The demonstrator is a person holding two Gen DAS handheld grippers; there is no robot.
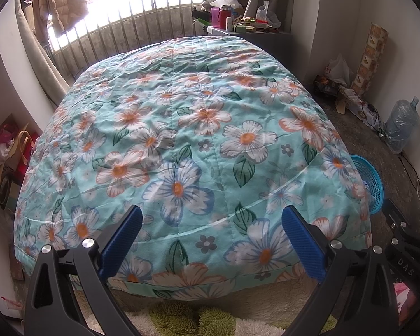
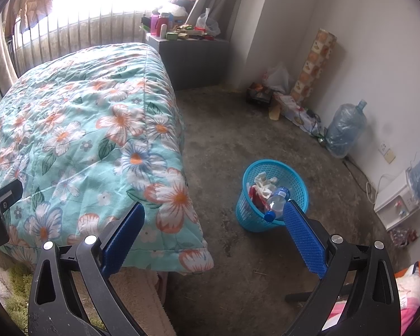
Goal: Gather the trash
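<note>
A blue mesh wastebasket (image 2: pixel 291 171) stands on the concrete floor to the right of the bed. Inside it lie a clear plastic bottle (image 2: pixel 277 202) with a blue cap, crumpled white paper (image 2: pixel 264 182) and a red wrapper (image 2: pixel 256 196). My right gripper (image 2: pixel 214 212) hovers open above the floor, its right finger (image 2: pixel 303 240) just in front of the basket. My left gripper (image 1: pixel 211 218) is open over the foot of the floral quilt (image 1: pixel 182 128), with nothing between its fingers. In the left wrist view the basket (image 1: pixel 371 184) peeks out past the quilt's right edge.
A big water jug (image 2: pixel 345 130) and bags lie along the right wall. A small white appliance (image 2: pixel 396 198) with cables sits on the floor. A cluttered grey cabinet (image 2: pixel 193 53) stands by the window. A shaggy rug (image 1: pixel 182 319) lies below the bed's foot.
</note>
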